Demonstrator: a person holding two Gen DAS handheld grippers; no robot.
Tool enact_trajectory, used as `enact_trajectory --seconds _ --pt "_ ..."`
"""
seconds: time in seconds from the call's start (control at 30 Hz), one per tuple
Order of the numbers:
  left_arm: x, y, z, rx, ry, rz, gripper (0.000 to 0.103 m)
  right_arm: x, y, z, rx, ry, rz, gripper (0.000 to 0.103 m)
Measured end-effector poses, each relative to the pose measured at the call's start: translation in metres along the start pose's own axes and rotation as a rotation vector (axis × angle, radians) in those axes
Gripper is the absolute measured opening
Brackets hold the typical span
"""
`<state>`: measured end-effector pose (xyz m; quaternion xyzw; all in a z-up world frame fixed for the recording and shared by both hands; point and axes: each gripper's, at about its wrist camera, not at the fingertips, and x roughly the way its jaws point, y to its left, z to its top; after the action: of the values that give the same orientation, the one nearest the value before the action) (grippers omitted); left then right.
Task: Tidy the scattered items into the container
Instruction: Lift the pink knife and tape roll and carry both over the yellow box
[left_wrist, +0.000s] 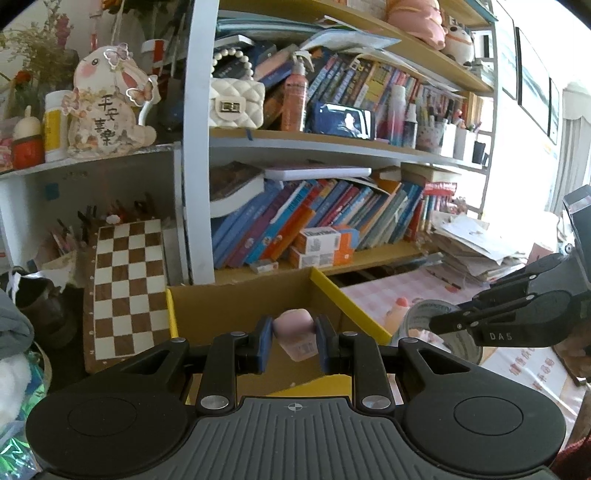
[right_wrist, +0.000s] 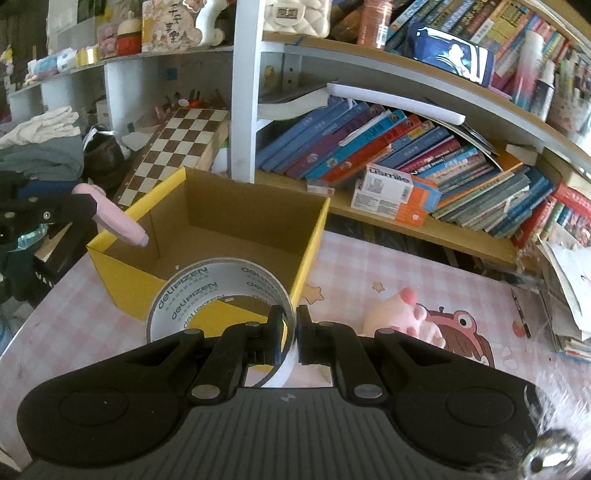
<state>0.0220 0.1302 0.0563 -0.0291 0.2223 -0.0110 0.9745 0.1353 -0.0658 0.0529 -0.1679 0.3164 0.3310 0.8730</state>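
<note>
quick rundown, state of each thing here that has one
left hand-held gripper: shut on the pink tube
pink tube: held in the air over the box
right hand-held gripper: shut on the tape roll's wall
tape roll: held, in front of the box
yellow cardboard box: open-topped, nothing visible inside
pink plush toy: lying on the table, not held

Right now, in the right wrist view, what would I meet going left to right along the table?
Pink tube held in the left tongs → yellow cardboard box → roll of clear tape pinched in the right tongs → pink plush toy → stack of papers.
</note>
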Motion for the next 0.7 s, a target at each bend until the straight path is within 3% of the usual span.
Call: enact_trajectory --seconds 0.4,0.7 --pt "0.024 0.015 0.012 0.006 -0.008 0.030 0.023 0.027 0.001 0.032 -0.053 -0.019 -0.001 0.007" --pt "0.064 0.032 0.019 -0.005 0.023 0.053 0.023 0.063 0.000 0.058 -0.094 -0.016 0.002 0.007"
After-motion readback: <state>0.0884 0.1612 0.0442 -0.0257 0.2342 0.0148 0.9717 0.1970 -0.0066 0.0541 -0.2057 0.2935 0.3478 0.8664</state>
